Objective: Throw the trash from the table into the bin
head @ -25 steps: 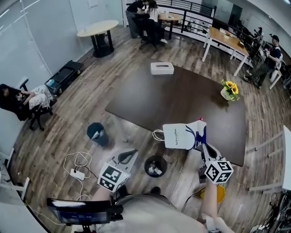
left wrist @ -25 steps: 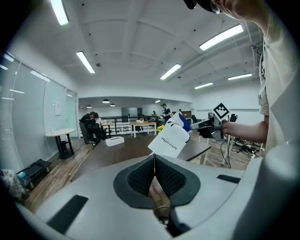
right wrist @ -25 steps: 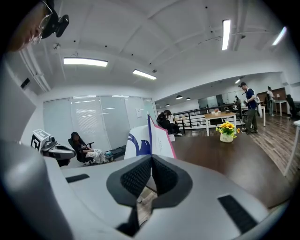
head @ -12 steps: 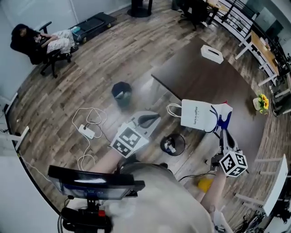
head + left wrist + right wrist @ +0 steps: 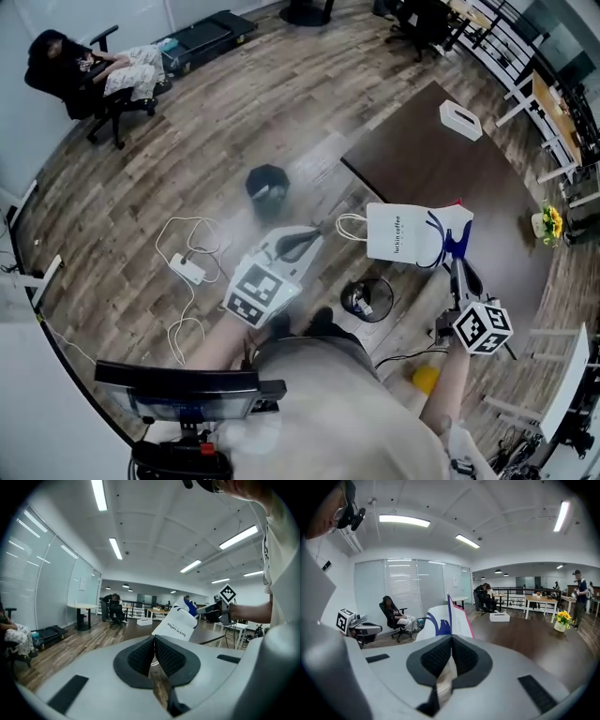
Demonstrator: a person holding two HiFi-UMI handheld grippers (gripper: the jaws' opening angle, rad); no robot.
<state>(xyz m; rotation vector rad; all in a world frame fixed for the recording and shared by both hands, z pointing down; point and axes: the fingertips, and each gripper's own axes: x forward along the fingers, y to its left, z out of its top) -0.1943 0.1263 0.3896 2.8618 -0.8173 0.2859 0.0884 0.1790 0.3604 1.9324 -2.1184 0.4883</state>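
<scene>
- Right gripper (image 5: 451,641): jaws pressed shut on the top edge of the white paper bag (image 5: 449,613). The bag stands straight out ahead of the jaws, edge-on in the right gripper view.
- Head view: right gripper (image 5: 457,267) is right of centre. The bag (image 5: 403,234) is held in the air off its tip and reaches toward frame left. Its long side runs left-right, with the handle loop at the left end. It appears to hang by the lower-left edge of the worktop (image 5: 422,155), not resting on it.
- Left gripper (image 5: 154,644): jaws closed, nothing between them. In the head view it (image 5: 302,242) sits left of the bag, near the handle loop and apart from it.
- Black bin (image 5: 367,298): on the floor just below the bag in the frame, between the two grippers, with some trash inside.
- Judgement: the right gripper is the carrier. The bag must come down and toward frame bottom. Its broad side looks about as wide as the bin mouth, so it may catch the rim.
- Second bin (image 5: 268,183): upper left, farther off.
</scene>
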